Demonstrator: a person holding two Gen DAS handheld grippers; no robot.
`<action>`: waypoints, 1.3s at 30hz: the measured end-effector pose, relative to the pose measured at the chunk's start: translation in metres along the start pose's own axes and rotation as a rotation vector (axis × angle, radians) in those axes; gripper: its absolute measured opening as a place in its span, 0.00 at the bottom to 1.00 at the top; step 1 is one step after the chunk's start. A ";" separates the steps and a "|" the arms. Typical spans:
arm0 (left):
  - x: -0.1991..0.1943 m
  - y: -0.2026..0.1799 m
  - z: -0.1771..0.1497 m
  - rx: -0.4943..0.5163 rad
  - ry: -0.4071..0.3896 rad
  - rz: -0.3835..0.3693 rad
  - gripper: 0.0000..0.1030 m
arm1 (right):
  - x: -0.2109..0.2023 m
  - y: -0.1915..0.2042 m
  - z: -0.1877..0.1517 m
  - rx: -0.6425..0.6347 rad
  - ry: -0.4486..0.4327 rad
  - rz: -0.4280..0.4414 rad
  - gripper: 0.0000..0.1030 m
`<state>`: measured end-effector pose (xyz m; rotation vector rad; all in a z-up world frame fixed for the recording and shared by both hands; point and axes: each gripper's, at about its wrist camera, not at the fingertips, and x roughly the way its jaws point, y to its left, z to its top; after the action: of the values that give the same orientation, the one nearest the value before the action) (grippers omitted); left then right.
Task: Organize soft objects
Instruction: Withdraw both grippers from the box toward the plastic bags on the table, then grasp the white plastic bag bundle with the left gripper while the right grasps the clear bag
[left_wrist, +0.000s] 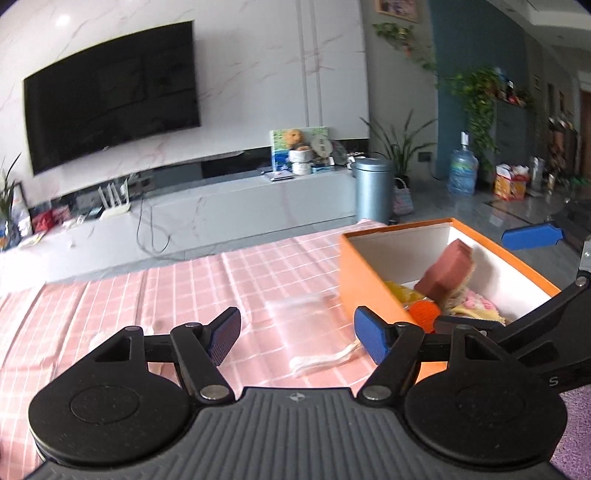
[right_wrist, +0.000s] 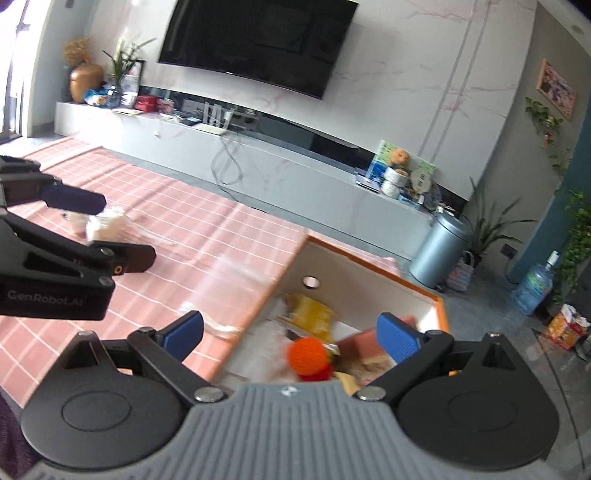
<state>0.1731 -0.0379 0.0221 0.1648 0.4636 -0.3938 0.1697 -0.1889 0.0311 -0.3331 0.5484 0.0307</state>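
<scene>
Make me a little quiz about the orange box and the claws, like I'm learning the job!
1. True or false: the left claw is holding the clear plastic bag.
2. Which thing is inside the orange box?
A. the silver bin
B. the orange knitted ball
C. the water jug
3. Fill in: the table is covered by a checked cloth coloured ____.

Key
1. False. Its jaws stand open with nothing between them; the bag lies on the cloth.
2. B. The ball sits in the box with a reddish-brown block and yellow things.
3. Pink.
</scene>
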 end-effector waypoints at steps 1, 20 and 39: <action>-0.001 0.005 -0.002 -0.013 0.005 0.000 0.80 | 0.001 0.004 0.001 -0.005 -0.001 0.012 0.95; 0.011 0.091 -0.051 -0.177 0.119 0.088 0.68 | 0.058 0.077 0.031 -0.155 0.056 0.114 0.87; 0.059 0.170 -0.058 -0.426 0.113 0.234 0.83 | 0.152 0.095 0.062 -0.147 0.160 0.127 0.87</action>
<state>0.2671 0.1120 -0.0446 -0.1722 0.6221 -0.0509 0.3202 -0.0886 -0.0268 -0.4461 0.7274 0.1687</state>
